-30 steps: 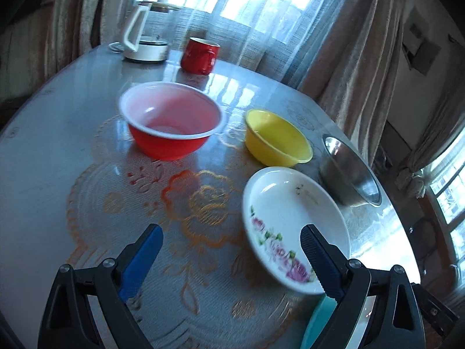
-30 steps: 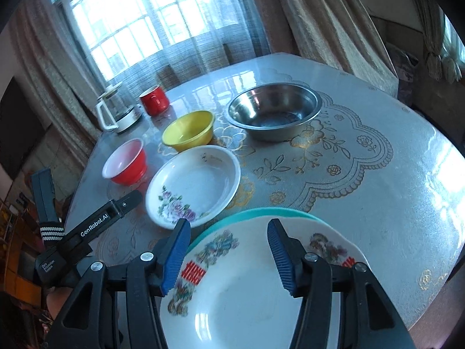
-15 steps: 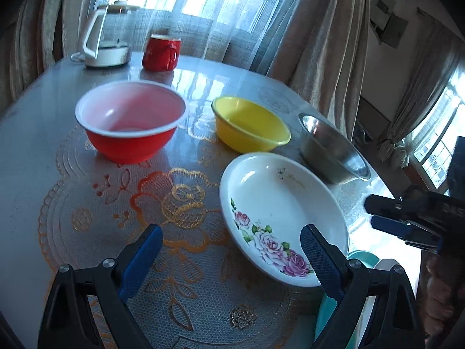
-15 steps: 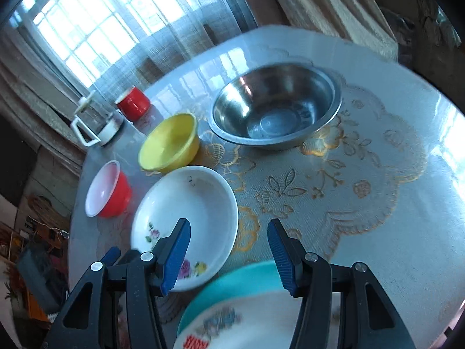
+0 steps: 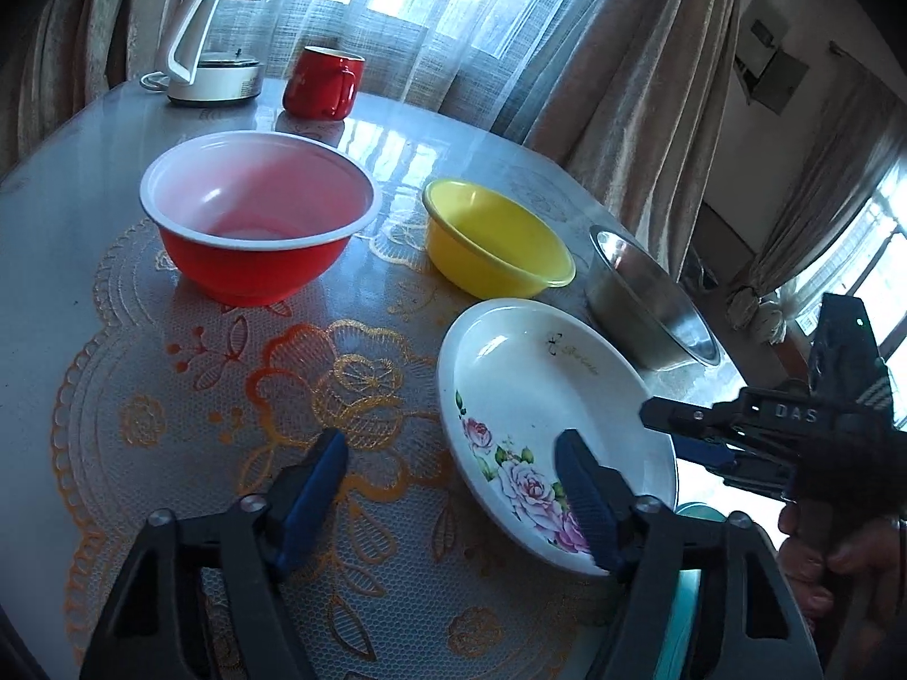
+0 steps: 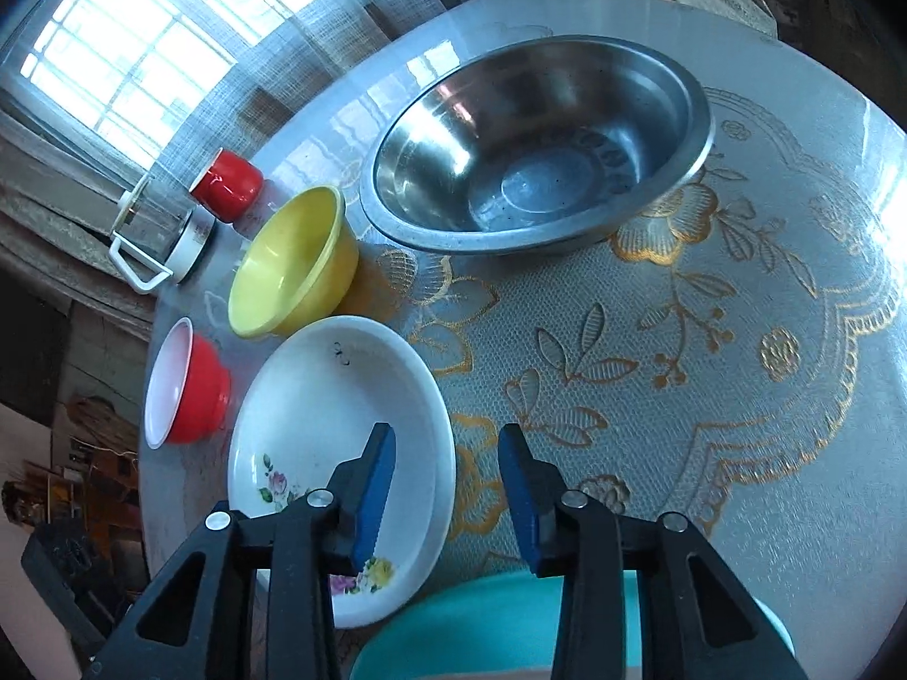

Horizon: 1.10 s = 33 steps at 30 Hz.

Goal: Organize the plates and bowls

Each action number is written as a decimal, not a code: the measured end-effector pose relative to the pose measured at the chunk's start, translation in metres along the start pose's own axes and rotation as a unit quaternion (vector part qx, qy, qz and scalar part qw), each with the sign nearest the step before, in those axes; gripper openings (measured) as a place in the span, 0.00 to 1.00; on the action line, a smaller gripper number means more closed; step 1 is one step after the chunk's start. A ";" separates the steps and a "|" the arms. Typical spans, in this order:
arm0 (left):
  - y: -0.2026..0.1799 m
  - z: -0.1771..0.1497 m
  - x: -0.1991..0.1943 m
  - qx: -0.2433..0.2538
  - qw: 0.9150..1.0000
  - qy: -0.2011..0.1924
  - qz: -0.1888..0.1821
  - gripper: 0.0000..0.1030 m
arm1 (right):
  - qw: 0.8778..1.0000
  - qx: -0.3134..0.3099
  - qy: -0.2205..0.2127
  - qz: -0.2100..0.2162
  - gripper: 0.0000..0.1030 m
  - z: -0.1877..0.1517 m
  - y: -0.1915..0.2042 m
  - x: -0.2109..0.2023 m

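Over the floral plate (image 6: 317, 396) beside the teal stack (image 6: 487, 623), both grippers – left (image 5: 453, 470), right (image 6: 448, 476) – have just narrowed, jaws still unclenched astride its rim – a lift looks imminent.

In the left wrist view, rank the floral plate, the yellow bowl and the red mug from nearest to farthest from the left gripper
1. Floral plate: right beside the left gripper, its near rim at the right fingertip.
2. Yellow bowl: mid-table, behind the plate.
3. Red mug: far edge, by the curtain.
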<state>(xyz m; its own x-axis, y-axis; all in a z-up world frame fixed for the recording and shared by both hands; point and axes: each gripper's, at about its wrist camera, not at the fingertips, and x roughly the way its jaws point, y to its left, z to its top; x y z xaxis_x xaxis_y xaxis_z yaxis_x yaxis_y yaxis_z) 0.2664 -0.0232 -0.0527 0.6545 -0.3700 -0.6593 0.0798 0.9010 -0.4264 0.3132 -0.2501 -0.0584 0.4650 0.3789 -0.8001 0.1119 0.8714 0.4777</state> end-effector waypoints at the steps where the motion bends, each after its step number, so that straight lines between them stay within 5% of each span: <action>1: 0.000 0.000 0.001 0.000 1.000 0.001 -0.002 0.65 | 1.000 -0.003 0.004 0.000 0.33 0.000 0.002 0.002; 7: 0.000 0.003 0.004 0.001 1.000 0.005 -0.011 0.62 | 1.000 -0.022 0.012 -0.014 0.30 0.002 0.013 0.012; 11: -0.001 0.003 0.007 0.002 1.000 0.013 -0.016 0.46 | 0.998 -0.046 0.009 -0.036 0.25 0.000 0.022 0.016; 14: -0.001 0.003 0.008 0.003 1.000 0.015 -0.018 0.43 | 0.995 -0.072 0.006 -0.062 0.20 -0.002 0.030 0.017; 19: 0.001 0.003 0.009 0.000 1.000 0.016 -0.013 0.36 | 0.998 -0.050 0.029 -0.023 0.16 -0.007 0.028 0.019; 29: 0.008 0.005 0.007 0.005 1.000 0.022 0.003 0.20 | 0.994 -0.092 0.028 -0.058 0.16 -0.011 0.046 0.024; 33: 0.007 0.004 0.005 0.009 1.000 0.019 0.009 0.20 | 0.996 -0.081 0.027 -0.032 0.16 -0.017 0.042 0.019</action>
<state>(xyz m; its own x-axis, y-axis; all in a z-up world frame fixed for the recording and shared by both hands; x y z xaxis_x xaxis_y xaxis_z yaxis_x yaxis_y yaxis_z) 0.2738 -0.0176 -0.0567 0.6272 -0.3614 -0.6899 0.0824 0.9116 -0.4027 0.3119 -0.2014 -0.0593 0.4130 0.3339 -0.8473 -0.0051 0.9312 0.3645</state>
